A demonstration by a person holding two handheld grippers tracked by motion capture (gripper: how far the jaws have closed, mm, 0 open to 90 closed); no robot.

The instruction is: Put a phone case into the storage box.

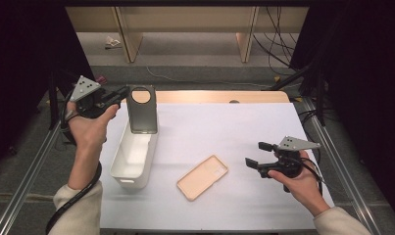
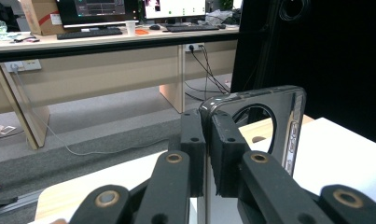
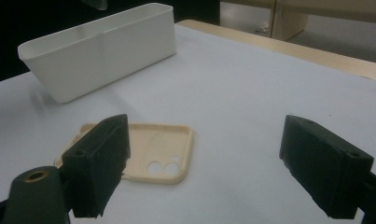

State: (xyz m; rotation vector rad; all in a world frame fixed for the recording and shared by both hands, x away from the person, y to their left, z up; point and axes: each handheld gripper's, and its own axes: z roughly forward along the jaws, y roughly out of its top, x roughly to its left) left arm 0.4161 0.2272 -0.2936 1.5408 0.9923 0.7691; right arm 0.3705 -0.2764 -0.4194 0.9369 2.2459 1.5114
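Left gripper (image 1: 120, 94) is clamped on the top edge of the dark grey plastic phone case with a big round camera cutout (image 1: 142, 110), which hangs upright over the far end of the white rectangular plastic bin (image 1: 131, 164). In the left gripper view the jaws are pinched tight on the case (image 2: 269, 116) wall by the corner. Right gripper (image 1: 259, 154) hovers wide open and holds nothing, near the beige phone case with 2 small camera holes (image 1: 203, 176), which lies open side up on the white table cover (image 1: 224, 132), just beside the bin.

Handling, my read: both cases are light, thin shells, probably flexible, so a flat face gives no grip. Pinch a side wall or rim, away from the cutout where it's weakest. Smooth plastic may slip or swing when held at 1 corner. Not fragile; a drop into the bin is harmless.
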